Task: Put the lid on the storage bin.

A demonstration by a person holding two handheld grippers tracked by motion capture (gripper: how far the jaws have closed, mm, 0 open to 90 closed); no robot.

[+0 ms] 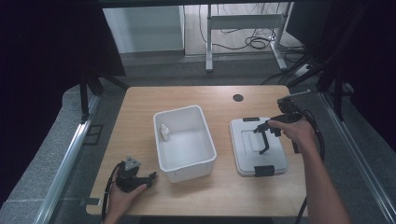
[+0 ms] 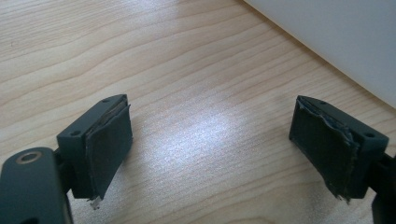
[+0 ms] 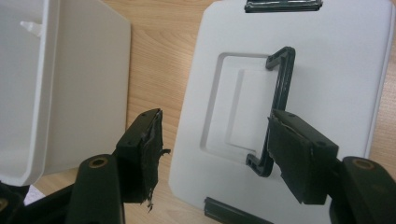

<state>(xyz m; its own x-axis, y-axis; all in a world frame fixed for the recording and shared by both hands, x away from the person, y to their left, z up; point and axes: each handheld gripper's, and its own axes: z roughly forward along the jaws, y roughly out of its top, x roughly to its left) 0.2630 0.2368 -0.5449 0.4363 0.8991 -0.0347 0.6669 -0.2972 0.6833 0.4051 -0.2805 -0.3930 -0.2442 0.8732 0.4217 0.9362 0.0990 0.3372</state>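
Right gripper [image 1: 264, 134] – jaws wide apart, holding nothing, poised over the lid [image 1: 257, 145] and its black handle [image 3: 278, 100] | lid flat on the table [image 1: 140, 100], right of the white bin [image 1: 184, 141] | left gripper [image 1: 150, 178] – open, empty, resting near the bin's front-left corner | small bottle [image 1: 165, 132] inside the bin

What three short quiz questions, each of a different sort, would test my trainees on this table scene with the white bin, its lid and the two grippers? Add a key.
1. True or false: the lid is fitted on the white bin.
2. Which gripper is over the lid's black handle? A) left gripper B) right gripper C) neither
3. Fill in: inside the bin lies a small white ____.

Key:
1. False: the lid lies flat on the table, to the right of the bin.
2. B: the right gripper, jaws open; the left gripper is open over bare wood.
3. Bottle.
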